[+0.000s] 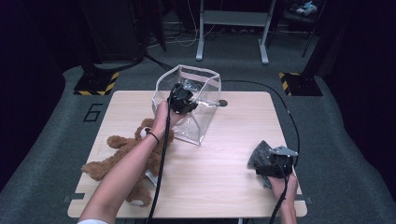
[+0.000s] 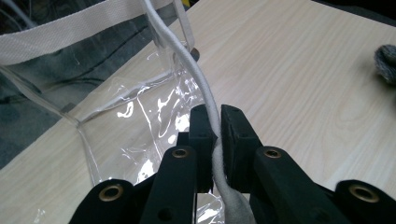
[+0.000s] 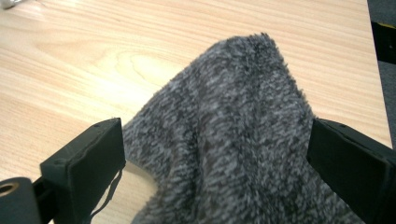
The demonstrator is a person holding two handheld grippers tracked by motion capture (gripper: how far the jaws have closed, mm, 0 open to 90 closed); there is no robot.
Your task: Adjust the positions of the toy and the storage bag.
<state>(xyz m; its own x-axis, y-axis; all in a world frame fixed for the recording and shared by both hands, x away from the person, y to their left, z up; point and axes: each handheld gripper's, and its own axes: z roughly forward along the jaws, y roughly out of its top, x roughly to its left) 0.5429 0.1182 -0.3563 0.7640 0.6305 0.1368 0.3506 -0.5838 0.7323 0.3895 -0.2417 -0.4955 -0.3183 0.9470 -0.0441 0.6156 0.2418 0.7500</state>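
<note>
A clear plastic bag (image 1: 196,126) with white trim stands open at the far middle of the wooden table (image 1: 224,186). My left gripper (image 1: 181,100) is at its near rim, and in the left gripper view the jaws (image 2: 219,116) are shut on the bag's white corded edge (image 2: 187,60). A brown teddy bear (image 1: 116,156) lies on the table's left side, under the left forearm. At the right front, my right gripper (image 1: 275,163) holds a grey fuzzy cloth (image 1: 259,154) bunched upright. In the right gripper view the cloth (image 3: 233,102) spans the gap between both jaws (image 3: 215,137).
The grey cloth (image 2: 386,63) also shows at the far right in the left gripper view. A black cable (image 1: 289,116) curves past the table's right edge. Yellow-black striped bases (image 1: 100,84) and a grey metal stand (image 1: 232,18) are on the floor behind the table.
</note>
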